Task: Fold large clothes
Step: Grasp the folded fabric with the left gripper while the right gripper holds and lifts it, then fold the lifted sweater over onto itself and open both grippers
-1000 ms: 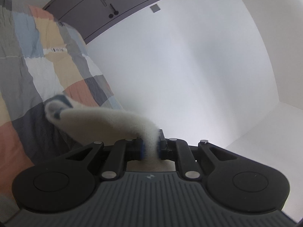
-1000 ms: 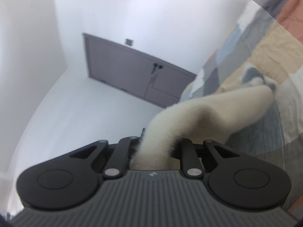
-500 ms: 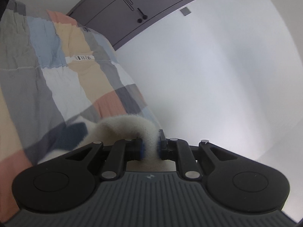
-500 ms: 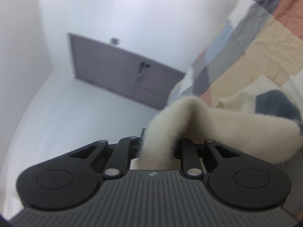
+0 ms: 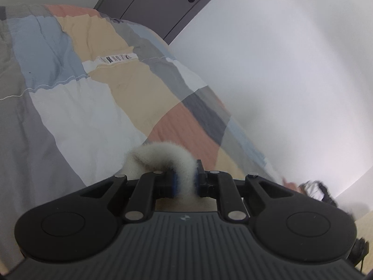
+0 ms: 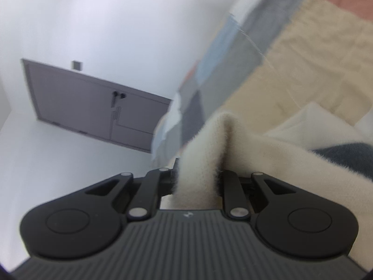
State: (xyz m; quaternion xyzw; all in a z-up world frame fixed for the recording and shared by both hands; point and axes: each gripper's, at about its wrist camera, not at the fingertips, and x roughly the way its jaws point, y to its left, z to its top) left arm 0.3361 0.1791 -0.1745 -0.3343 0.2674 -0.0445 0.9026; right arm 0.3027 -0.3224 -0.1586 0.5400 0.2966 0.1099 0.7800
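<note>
A cream fleece garment (image 6: 268, 154) with a dark grey patch (image 6: 345, 154) lies on the patchwork bed cover (image 6: 314, 58). My right gripper (image 6: 197, 179) is shut on a bunched fold of it, and the cloth rises in a ridge from the jaws. In the left wrist view my left gripper (image 5: 186, 182) is shut on another edge of the fleece garment (image 5: 160, 156), which curls up and over to the left of the jaws. Blue pads (image 5: 175, 183) show beside the cloth. Most of the garment is hidden below the left gripper's body.
The patchwork bed cover (image 5: 81, 93) in grey, blue, tan, white and salmon blocks fills the left of the left wrist view. A white wall (image 5: 279, 70) runs along the bed's far side, with a dark grey door (image 6: 93, 102) beyond. A dark object (image 5: 321, 190) lies low at the right.
Both grippers have dropped toward the bed and tilted down, carrying the fleece with them. The stretched span of cloth has gone slack and settled onto the cover.
</note>
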